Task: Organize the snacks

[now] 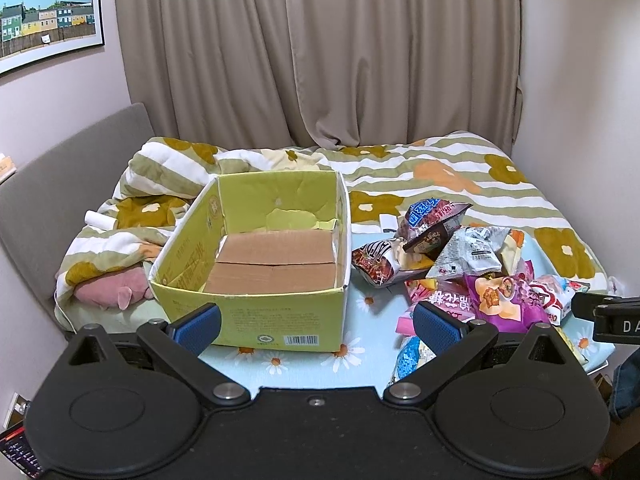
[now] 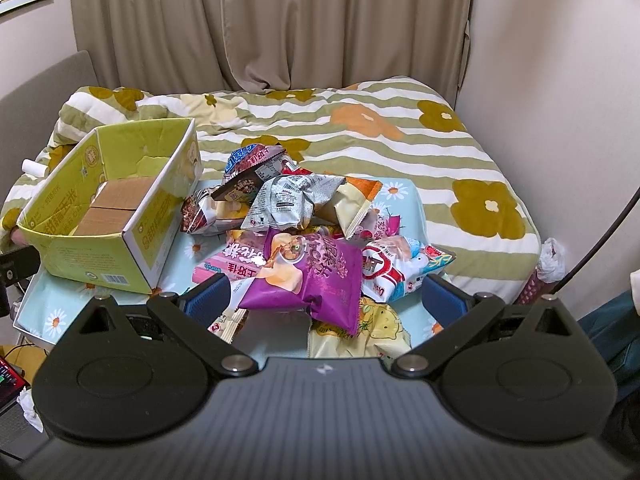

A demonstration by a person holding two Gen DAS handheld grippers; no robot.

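Observation:
An open yellow-green cardboard box (image 1: pixel 248 308) stands on the light blue daisy cloth, empty inside; it also shows in the right wrist view (image 2: pixel 80 256). A pile of snack bags (image 1: pixel 472 264) lies to its right, with a purple chip bag (image 2: pixel 312 272) on top at the front and a grey-white bag (image 2: pixel 288 200) behind. My left gripper (image 1: pixel 316 326) is open and empty, in front of the box. My right gripper (image 2: pixel 326 300) is open, its pads on either side of the purple bag's near end, not touching it.
A flowered striped duvet (image 2: pixel 360 132) covers the bed behind. A pink plush toy (image 1: pixel 108 290) lies left of the box. Beige curtains (image 1: pixel 320 48) hang at the back. The right gripper's tip (image 1: pixel 608 312) enters the left wrist view at the right edge.

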